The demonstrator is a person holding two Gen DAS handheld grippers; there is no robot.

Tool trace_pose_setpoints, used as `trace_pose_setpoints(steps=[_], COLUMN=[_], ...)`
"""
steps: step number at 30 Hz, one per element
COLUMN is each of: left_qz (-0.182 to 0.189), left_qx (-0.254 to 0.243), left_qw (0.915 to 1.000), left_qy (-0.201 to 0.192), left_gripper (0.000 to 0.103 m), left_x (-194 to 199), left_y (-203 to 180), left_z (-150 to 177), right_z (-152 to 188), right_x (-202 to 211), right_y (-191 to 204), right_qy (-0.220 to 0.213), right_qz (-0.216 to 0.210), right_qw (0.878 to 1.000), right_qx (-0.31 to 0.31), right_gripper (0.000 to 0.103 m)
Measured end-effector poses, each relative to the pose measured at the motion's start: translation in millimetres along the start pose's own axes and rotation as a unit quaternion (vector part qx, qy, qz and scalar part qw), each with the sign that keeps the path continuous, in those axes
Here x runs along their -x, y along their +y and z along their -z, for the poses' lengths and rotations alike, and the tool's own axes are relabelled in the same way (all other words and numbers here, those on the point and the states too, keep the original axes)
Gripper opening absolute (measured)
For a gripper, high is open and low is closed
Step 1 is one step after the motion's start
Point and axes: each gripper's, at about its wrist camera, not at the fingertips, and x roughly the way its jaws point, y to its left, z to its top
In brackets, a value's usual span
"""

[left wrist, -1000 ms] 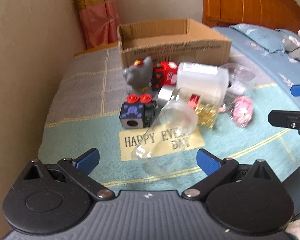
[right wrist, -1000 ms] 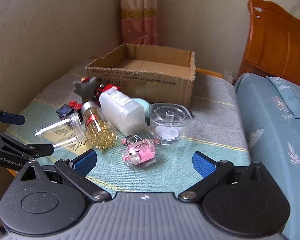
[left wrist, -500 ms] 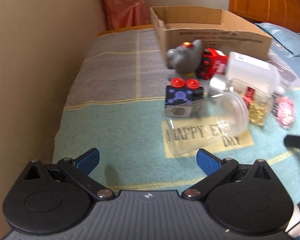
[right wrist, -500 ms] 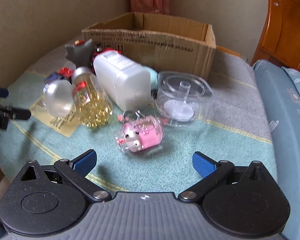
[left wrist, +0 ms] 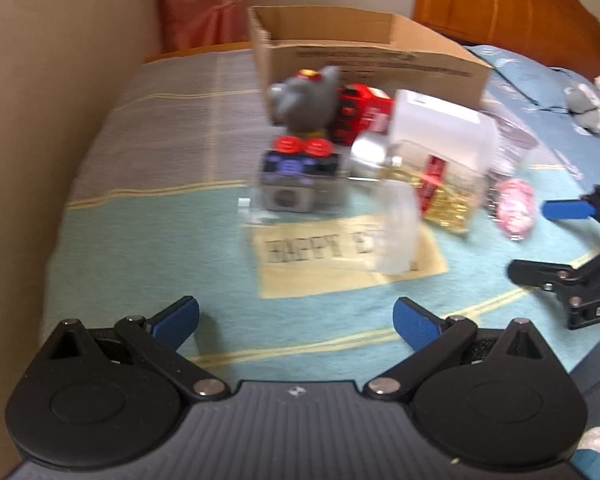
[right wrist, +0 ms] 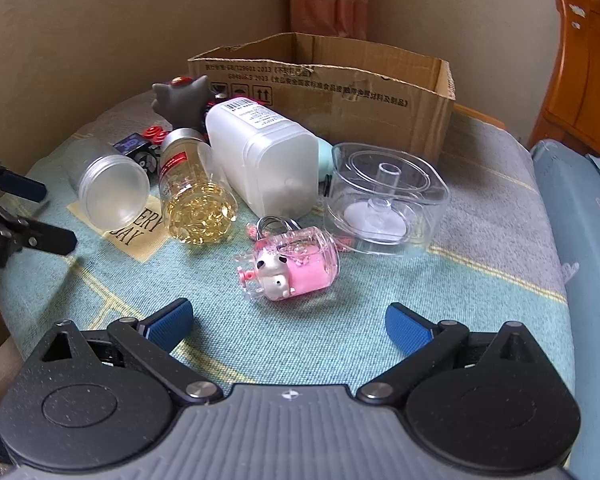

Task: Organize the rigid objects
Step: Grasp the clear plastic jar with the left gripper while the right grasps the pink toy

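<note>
The objects lie together on a cloth in front of an open cardboard box. Nearest to the right gripper is a pink charm, lying on its side. Behind it, a white bottle, a capsule bottle and a clear jar lie side by side. A clear container stands to the right. A grey toy and a dark cube are further back. The right gripper is wide open and holds nothing. The left gripper is also wide open and empty, over the cloth before the jar.
</note>
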Motion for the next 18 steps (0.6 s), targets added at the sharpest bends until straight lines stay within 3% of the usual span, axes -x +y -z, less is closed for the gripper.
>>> trace_pose_setpoints(steps=[16, 18], left_qz=[-0.032, -0.03], left_qx=[-0.001, 0.001], left_qw=[0.9986, 0.9984], left_qy=[-0.042, -0.047], left_gripper=[0.102, 0.102], left_x=[-16, -15], left_y=[-16, -17], left_z=[-18, -23], right_z=[-12, -15], right_x=[-16, -18], right_y=[-4, -3], right_qy=[-0.01, -0.007], right_qz=[-0.041, -0.044], right_qw=[0.998, 0.997], right_qx=[0.051, 0.055], right_gripper=[0.103, 0.099])
